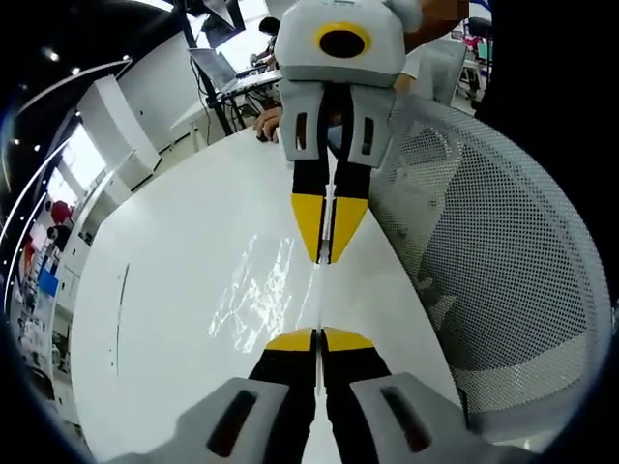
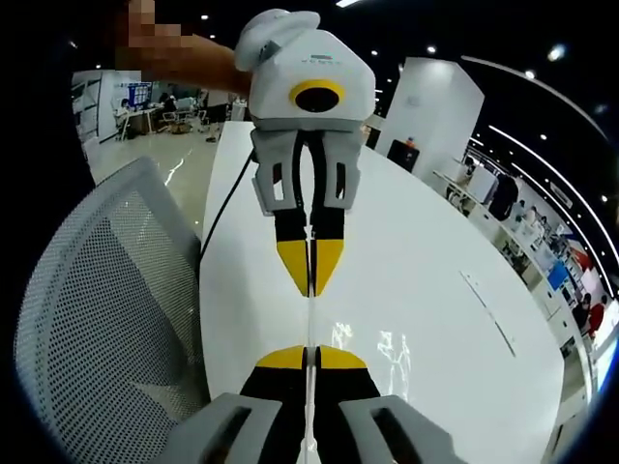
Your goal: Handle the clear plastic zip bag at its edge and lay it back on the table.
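Note:
The clear plastic zip bag shows as a glinting, wrinkled sheet over the white table. Its edge runs as a thin line between the two grippers. In the left gripper view my left gripper rises from the bottom, shut on the near end of that edge. My right gripper faces it from above, shut on the far end. In the right gripper view the bag edge is a thin vertical line between my right gripper at the bottom and my left gripper opposite. I cannot tell whether the bag touches the table.
A white mesh office chair stands against the table's edge, also seen as the chair in the right gripper view. A person's arm holds the left gripper. Desks and a laptop stand beyond the table's far end.

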